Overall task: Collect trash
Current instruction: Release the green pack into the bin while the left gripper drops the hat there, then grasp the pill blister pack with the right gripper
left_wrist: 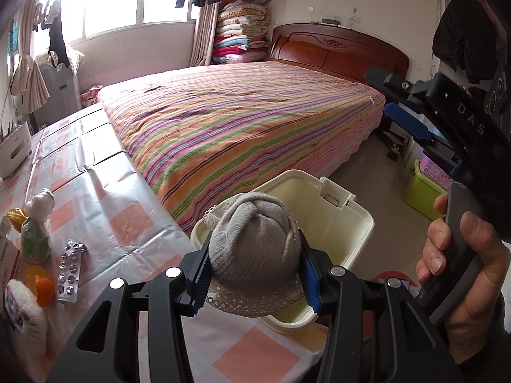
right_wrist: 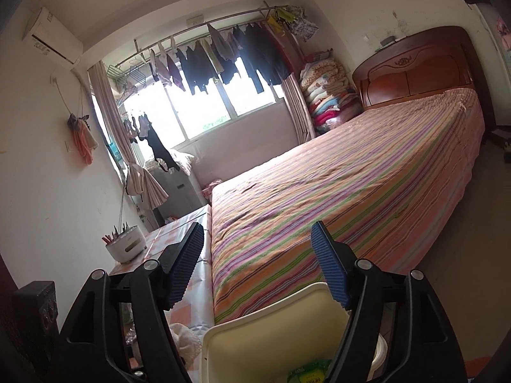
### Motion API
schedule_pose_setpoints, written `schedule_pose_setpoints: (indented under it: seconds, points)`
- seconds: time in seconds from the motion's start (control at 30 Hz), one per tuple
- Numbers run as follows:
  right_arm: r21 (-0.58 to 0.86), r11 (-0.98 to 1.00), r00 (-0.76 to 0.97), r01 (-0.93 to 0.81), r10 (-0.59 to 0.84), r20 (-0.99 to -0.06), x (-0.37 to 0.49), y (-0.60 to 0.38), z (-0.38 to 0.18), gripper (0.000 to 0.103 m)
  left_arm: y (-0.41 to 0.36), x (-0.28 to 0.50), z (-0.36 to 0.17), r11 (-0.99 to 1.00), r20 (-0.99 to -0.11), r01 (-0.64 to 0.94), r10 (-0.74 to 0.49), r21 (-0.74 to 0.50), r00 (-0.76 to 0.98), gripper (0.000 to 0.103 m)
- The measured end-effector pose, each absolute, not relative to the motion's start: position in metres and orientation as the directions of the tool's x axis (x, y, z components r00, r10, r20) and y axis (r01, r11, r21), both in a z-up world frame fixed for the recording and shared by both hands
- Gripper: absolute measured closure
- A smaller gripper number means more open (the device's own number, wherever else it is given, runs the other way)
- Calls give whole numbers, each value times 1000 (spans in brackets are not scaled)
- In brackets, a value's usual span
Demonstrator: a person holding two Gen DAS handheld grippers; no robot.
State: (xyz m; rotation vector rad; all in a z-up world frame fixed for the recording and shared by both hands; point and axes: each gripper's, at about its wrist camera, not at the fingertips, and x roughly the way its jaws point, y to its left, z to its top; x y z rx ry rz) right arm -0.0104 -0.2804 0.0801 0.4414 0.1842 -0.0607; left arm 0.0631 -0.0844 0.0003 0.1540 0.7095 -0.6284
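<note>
My left gripper [left_wrist: 255, 277] is shut on a rolled grey sock with a lace cuff [left_wrist: 255, 249]. It holds the sock just above the near rim of an open cream trash bin [left_wrist: 338, 220] that stands beside the table. My right gripper [right_wrist: 258, 266] is open and empty, raised above the bin's cream lid [right_wrist: 274, 328]; it also shows in the left wrist view [left_wrist: 399, 105], up at the right. On the table at left lie a blister pack of pills [left_wrist: 68, 271], a knotted bag [left_wrist: 35, 229] and orange wrappers [left_wrist: 40, 284].
A checked tablecloth [left_wrist: 105, 210] covers the table. A striped bed [left_wrist: 242, 127] runs along its right side. A white pen holder [right_wrist: 126, 244] stands at the table's far end. Green and purple baskets [left_wrist: 424, 188] sit on the floor at right.
</note>
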Motion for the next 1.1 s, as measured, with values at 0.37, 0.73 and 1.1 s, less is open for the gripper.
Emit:
schedule_pose_setpoints:
  seconds: [0.37, 0.73, 1.1]
  points:
    - [459, 879, 986, 131, -66, -156, -22, -297, 78, 31, -127, 76, -23, 783, -721, 622, -446, -26, 531, 42]
    - [437, 895, 986, 90, -18, -167, -13, -279, 78, 26, -77, 58, 3, 826, -658, 563, -404, 37, 636, 30]
    - [333, 936, 940, -116, 212, -268, 35, -179, 76, 20, 44, 49, 5, 939, -591, 335, -230, 72, 773, 27]
